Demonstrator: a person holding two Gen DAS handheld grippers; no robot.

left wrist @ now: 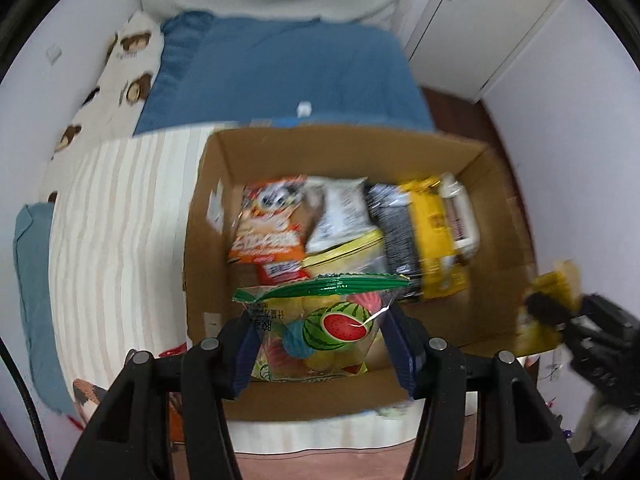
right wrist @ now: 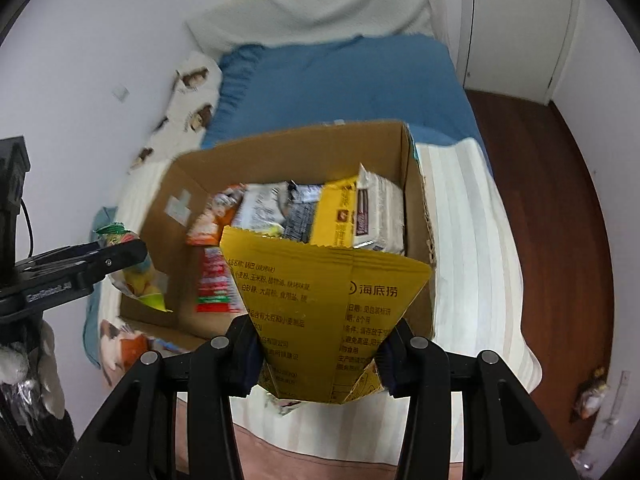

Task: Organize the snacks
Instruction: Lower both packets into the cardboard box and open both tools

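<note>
Bedroom, white walls, a white door point(right wrist: 516, 28) at the far right, dark wood floor point(right wrist: 560, 208) alongside. Bed point(right wrist: 460, 216) filling the middle, striped cream sheet near, blue duvet point(right wrist: 340, 84) beyond, bear-print pillow point(right wrist: 192, 100) against the wall.

Cardboard box point(left wrist: 216, 168) set open on the sheet, flaps out of the way, probably so packets drop straight in. Inside, snacks stood on edge in a row along the far side: orange packet point(left wrist: 268, 224), white packet point(left wrist: 340, 212), black-and-silver packet point(left wrist: 390, 224), yellow packet point(left wrist: 434, 240), white wrapped pack point(left wrist: 464, 216) hard against the right wall. Packed upright, apparently to save room; near part of the box floor bare.

Left hand-held gripper point(left wrist: 320, 332) clamped on a clear candy bag point(left wrist: 320, 320) with green top and watermelon print, hanging over the near left part of the box, seemingly ready to go into the bare space.

Right hand-held gripper point(right wrist: 320, 348) gripping a yellow snack bag point(right wrist: 328, 300) by its lower end, printed back facing the camera, poised at the near right edge of the box; likely waiting its turn. Some motion blur in both views.
</note>
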